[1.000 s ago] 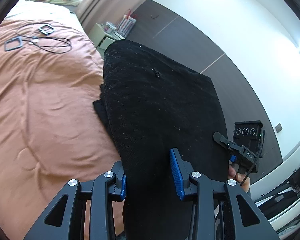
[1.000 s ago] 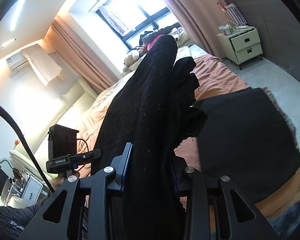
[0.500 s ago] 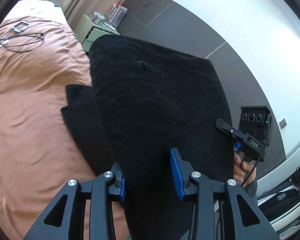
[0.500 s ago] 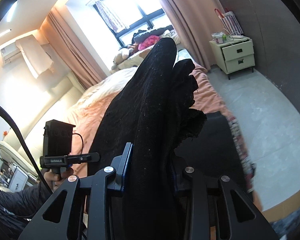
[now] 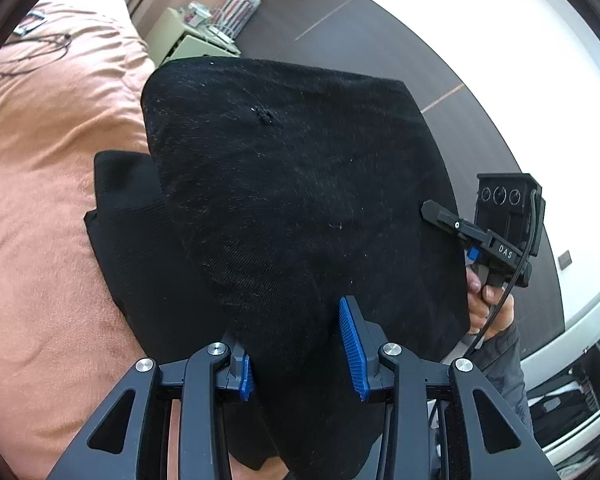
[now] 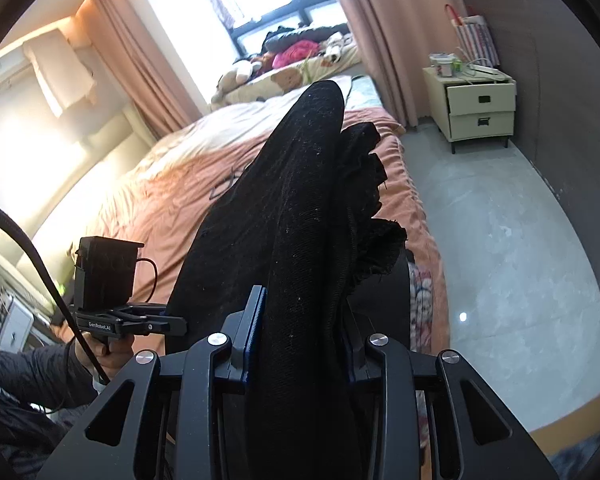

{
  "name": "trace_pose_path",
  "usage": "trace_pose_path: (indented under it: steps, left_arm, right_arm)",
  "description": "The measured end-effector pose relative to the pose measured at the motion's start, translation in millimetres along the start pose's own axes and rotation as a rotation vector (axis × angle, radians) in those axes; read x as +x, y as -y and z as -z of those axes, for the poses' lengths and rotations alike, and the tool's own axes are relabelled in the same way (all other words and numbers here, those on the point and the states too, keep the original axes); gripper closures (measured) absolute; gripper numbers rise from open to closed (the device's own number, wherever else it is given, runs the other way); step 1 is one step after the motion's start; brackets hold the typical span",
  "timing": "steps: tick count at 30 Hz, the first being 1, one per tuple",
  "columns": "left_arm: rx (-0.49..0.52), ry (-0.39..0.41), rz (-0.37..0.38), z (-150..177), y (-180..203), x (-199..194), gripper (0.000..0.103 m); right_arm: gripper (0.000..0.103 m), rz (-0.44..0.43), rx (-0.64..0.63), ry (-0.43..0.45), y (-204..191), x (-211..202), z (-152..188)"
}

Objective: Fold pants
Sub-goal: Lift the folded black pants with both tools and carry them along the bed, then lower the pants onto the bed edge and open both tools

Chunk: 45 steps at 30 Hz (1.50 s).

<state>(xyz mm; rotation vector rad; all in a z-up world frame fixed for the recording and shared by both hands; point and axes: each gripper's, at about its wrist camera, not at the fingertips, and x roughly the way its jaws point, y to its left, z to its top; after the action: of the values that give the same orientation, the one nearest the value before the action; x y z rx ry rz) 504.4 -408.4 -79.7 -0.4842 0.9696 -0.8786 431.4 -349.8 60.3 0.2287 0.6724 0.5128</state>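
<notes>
Left wrist view: left gripper is clamped on the black pants, which fan out straight ahead over the orange bedspread; right gripper holds the far edge. Right wrist view: right gripper pinches bunched pants; nightstand ahead-right.

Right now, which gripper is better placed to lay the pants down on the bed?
Left gripper, probably: it holds the pants directly over the orange bedspread. The right gripper hangs nearer the bed's edge and floor.
</notes>
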Motion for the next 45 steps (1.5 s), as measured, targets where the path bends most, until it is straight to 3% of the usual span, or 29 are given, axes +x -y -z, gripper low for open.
trace_pose_path:
  steps: [2,4,5,7,9,18,25,29,33,45]
  left_arm:
    - [-0.005,0.01,-0.015,2,-6,4,0.064]
    - [-0.019,-0.007,-0.048,4,-15,15,0.057]
    - [-0.044,-0.03,-0.061,6,-23,23,0.057]
    - [-0.119,-0.069,-0.087,11,-46,35,0.057]
    - [-0.13,-0.068,-0.078,14,-55,32,0.057]
    - [-0.124,-0.027,-0.095,6,-61,11,0.056]
    - [-0.131,0.0,-0.116,-3,-66,9,0.056]
    - [-0.127,-0.011,-0.142,-6,-71,18,0.056]
    - [-0.123,-0.031,-0.14,-14,-71,28,0.056]
    - [-0.107,-0.012,-0.164,-37,-58,40,0.059]
  right_arm:
    - [0.073,0.01,-0.011,-0.017,1,8,-8]
    - [0.066,0.061,0.029,-0.057,13,23,-12]
    - [0.059,0.113,0.066,-0.088,20,33,-11]
    - [0.057,0.214,0.142,-0.154,34,51,-1]
    - [0.057,0.274,0.2,-0.17,40,54,10]
    - [0.057,0.324,0.169,0.022,-20,-14,13]
    - [0.057,0.377,0.071,-0.047,-72,3,16]
    - [0.064,0.487,0.104,-0.115,-62,32,7]
    - [0.069,0.556,0.178,-0.126,-48,41,3]
    - [0.069,0.57,0.34,-0.107,-7,82,-6]
